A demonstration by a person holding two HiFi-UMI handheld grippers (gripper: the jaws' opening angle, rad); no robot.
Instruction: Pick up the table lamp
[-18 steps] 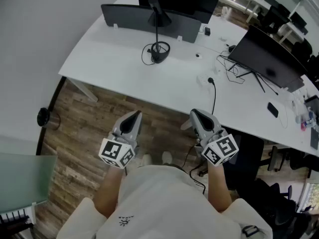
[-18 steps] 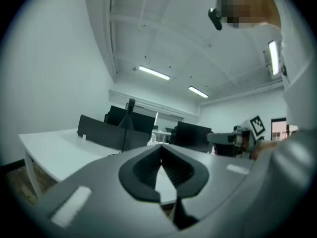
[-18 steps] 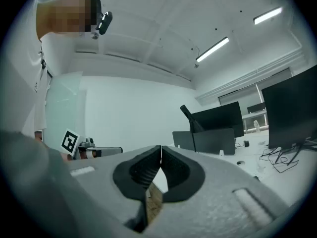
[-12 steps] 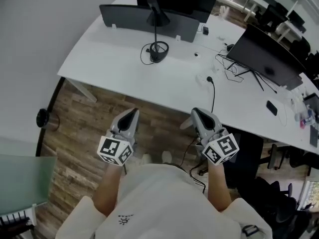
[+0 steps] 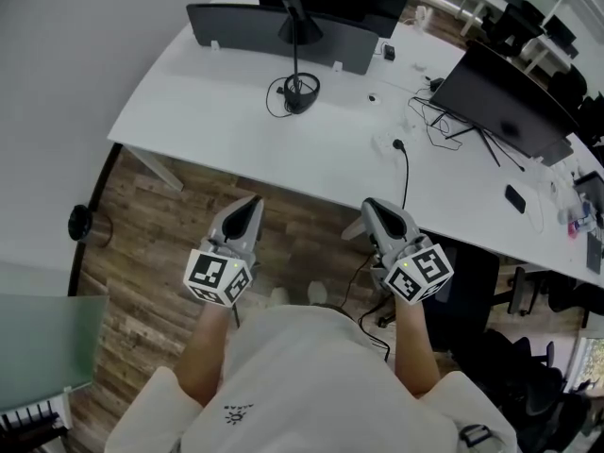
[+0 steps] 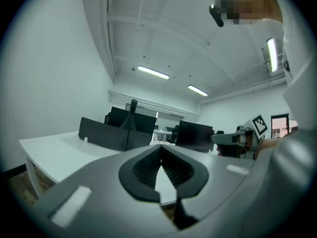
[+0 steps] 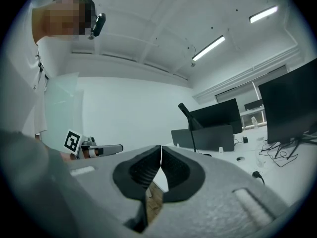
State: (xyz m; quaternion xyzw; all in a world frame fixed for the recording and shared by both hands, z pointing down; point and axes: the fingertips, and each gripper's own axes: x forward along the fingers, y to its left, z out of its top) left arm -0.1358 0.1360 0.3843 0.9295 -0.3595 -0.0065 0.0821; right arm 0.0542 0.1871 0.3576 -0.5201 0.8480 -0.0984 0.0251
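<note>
The black table lamp (image 5: 298, 45) stands on the white desk (image 5: 208, 121), a thin stem rising from a round base ringed by its cord. It shows as a dark cone and stem in the left gripper view (image 6: 132, 117) and as an angled stem in the right gripper view (image 7: 188, 120). My left gripper (image 5: 247, 213) and right gripper (image 5: 376, 217) hover side by side over the wooden floor, short of the desk's near edge. Both are shut with nothing between the jaws, pointing level toward the desk.
A dark partition panel (image 5: 283, 36) stands behind the lamp. A monitor (image 5: 514, 111) with loose cables (image 5: 439, 130) sits at the desk's right, and a black cable (image 5: 404, 173) hangs over the near edge. A black round object (image 5: 83, 223) stands on the floor at left. Office chairs (image 5: 538, 385) crowd the right.
Both grippers stay where they were, shut. The view has shifted slightly, so the desk and lamp sit a little higher in the picture.
</note>
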